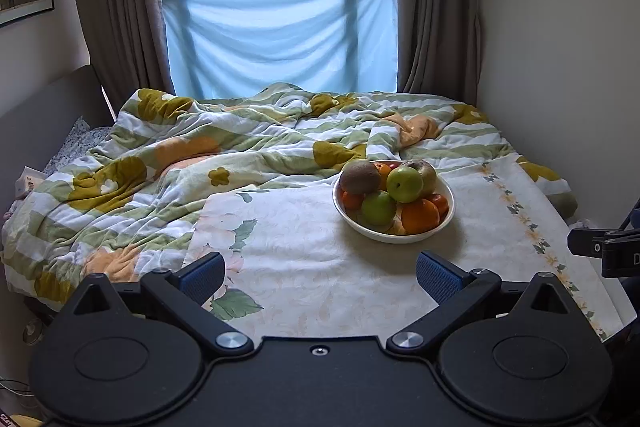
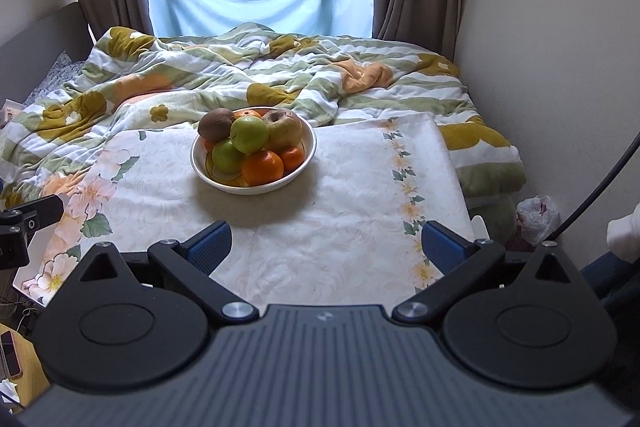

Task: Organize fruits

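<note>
Both wide open, left claw point(image 1: 320, 277) empty, right claw point(image 2: 326, 245) empty, short of fruit bowl point(image 2: 306, 157).

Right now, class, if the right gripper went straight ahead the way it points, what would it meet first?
Probably the bowl of fruit: it sits ahead of the open right gripper, slightly left of centre, with only bare tablecloth between. Depth is hard to judge, so it might pass just beside the bowl.
</note>
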`<state>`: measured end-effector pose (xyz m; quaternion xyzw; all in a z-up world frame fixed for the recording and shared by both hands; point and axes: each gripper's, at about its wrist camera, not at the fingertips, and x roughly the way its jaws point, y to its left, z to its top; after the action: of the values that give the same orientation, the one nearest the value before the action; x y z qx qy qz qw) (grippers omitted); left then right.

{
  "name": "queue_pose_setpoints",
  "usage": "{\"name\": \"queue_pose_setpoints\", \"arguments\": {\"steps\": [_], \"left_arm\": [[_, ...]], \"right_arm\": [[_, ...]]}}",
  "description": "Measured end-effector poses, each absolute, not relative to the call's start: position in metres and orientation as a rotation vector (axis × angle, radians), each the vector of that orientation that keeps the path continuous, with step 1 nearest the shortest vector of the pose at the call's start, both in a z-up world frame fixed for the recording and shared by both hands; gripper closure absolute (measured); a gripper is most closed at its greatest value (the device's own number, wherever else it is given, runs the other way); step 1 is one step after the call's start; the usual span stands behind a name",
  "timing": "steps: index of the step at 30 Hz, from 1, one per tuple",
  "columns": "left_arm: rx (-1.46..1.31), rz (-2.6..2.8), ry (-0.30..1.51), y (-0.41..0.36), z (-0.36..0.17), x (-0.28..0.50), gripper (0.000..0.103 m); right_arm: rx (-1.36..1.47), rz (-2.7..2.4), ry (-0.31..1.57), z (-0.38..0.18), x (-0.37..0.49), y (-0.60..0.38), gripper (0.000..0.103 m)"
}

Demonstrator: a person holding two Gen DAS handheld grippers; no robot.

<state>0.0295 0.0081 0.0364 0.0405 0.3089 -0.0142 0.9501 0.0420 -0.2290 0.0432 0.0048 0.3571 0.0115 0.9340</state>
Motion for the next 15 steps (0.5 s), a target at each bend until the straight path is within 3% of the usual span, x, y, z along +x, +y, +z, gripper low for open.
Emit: {"name": "queue_pose_setpoints", "arguments": {"steps": [15], "left_arm": [[0.083,-0.034,0.623,0.011,0.0355,0.0325,0.0]], "right_arm": [[0.012,0.024,0.732,0.0423,0.0435,-0.2287,0.0]]}}
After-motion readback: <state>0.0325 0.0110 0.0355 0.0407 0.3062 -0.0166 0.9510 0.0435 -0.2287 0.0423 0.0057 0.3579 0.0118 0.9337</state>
